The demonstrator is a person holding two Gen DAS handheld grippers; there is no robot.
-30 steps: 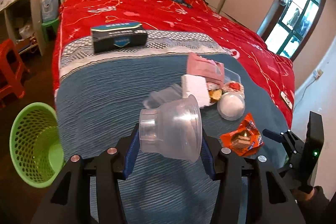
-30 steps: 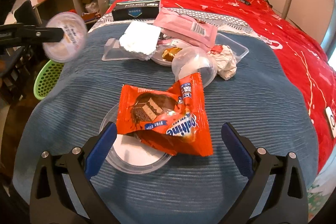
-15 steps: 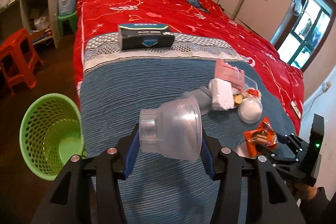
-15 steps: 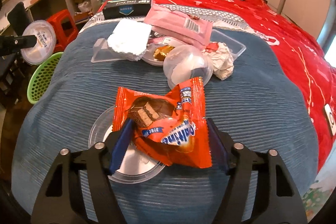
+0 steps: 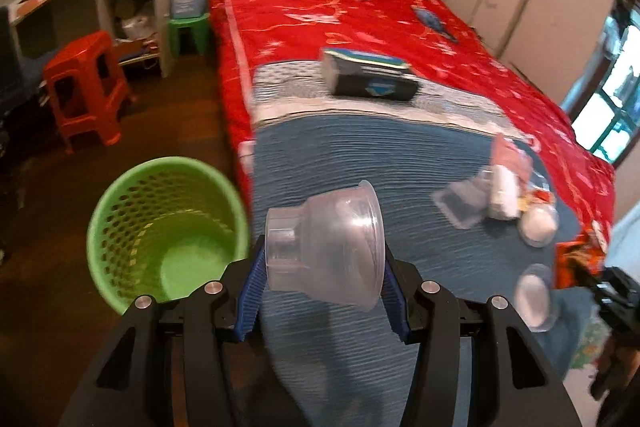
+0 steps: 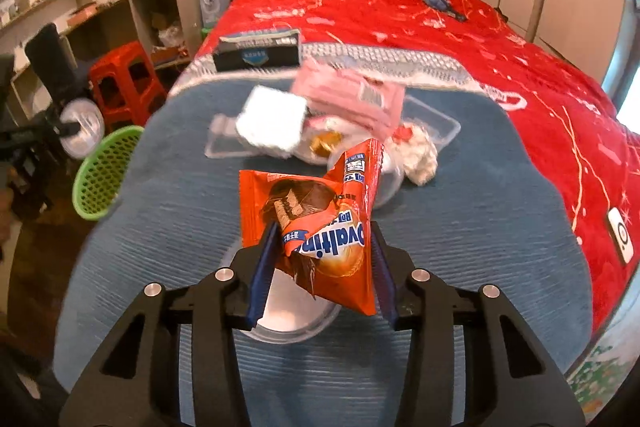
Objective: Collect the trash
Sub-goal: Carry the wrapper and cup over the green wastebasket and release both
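My left gripper (image 5: 322, 291) is shut on a clear plastic cup (image 5: 326, 251), held in the air over the bed's left edge, just right of the green mesh trash basket (image 5: 166, 227) on the floor. My right gripper (image 6: 322, 267) is shut on an orange Ovaltine snack wrapper (image 6: 320, 219), lifted above a clear round lid (image 6: 288, 323) on the blue blanket. More trash lies beyond it: a white foam block (image 6: 270, 123), a pink packet (image 6: 352, 99), a clear tray (image 6: 436, 125) and crumpled paper (image 6: 418, 151). The basket also shows at the left of the right wrist view (image 6: 104, 175).
A dark blue box (image 5: 370, 79) lies further up the bed on the red cover (image 5: 360, 11). A red stool (image 5: 86, 87) and a green stool (image 5: 188, 35) stand on the floor by shelves at the left. A phone (image 6: 620, 235) lies at the bed's right edge.
My left gripper has swung left with the cup, bringing the green basket closer. My right gripper has shut on the orange wrapper and lifted it off the clear lid.
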